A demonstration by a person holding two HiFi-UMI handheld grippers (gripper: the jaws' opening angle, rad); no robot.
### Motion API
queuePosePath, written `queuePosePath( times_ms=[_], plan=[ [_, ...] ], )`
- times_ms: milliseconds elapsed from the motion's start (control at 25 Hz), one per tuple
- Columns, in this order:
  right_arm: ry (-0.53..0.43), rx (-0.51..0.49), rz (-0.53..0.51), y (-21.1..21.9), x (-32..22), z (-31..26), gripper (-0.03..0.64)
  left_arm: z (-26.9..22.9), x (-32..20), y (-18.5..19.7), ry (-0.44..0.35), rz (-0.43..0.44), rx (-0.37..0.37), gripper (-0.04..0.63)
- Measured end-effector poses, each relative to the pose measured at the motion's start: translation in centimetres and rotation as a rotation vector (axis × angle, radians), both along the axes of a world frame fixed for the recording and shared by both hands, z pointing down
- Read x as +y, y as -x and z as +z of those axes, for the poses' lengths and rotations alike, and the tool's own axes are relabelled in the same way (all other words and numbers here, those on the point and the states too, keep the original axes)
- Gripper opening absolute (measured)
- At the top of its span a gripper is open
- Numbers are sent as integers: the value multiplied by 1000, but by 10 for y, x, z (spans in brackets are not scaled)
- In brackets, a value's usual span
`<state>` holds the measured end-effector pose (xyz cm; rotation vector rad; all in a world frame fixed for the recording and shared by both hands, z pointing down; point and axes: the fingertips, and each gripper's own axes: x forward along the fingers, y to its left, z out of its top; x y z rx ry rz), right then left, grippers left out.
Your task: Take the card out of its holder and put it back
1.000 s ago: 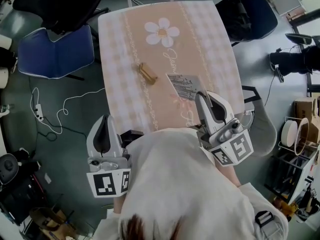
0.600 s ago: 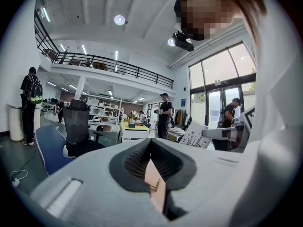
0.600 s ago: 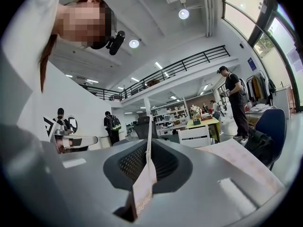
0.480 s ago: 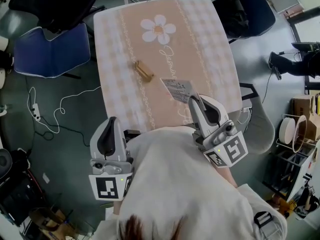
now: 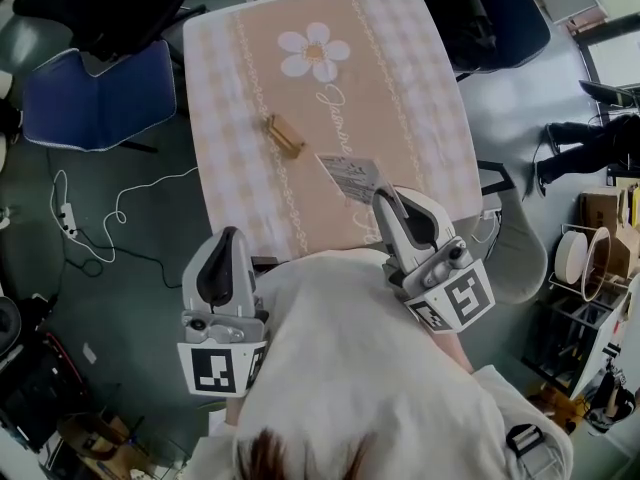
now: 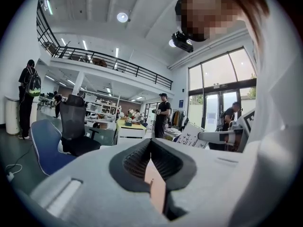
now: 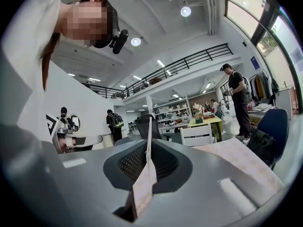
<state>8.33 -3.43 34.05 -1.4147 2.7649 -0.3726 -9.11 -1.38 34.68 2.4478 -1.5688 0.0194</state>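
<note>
A small wooden card holder (image 5: 285, 135) lies on the checked tablecloth (image 5: 400, 88), left of the middle. The white printed card (image 5: 349, 177) hangs just above the cloth near the table's front edge, apart from the holder, with my right gripper (image 5: 381, 197) shut on its near corner. In the right gripper view the card (image 7: 148, 148) shows edge-on, pinched between the jaws of the right gripper (image 7: 148, 142). My left gripper (image 5: 228, 238) is by the table's near left corner, with its jaws together and nothing in them. In the left gripper view its tips (image 6: 151, 142) meet, and the card (image 6: 191, 135) shows at the right.
A blue chair (image 5: 95, 98) stands left of the table and a dark chair (image 5: 500, 23) at its far right. A white cable (image 5: 110, 218) trails on the floor at the left. Shelving with round items (image 5: 590, 258) stands at the right. People stand in the hall behind.
My left gripper has drifted a little toward the table's near edge. The right gripper keeps its hold on the card in about the same place.
</note>
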Motion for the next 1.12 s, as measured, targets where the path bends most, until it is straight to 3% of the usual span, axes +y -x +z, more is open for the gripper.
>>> queuePosePath(
  times_ms=[1120],
  plan=[
    [8, 1, -18, -2, -3, 2, 15, 0, 0, 1, 9, -26, -27, 0]
  ],
)
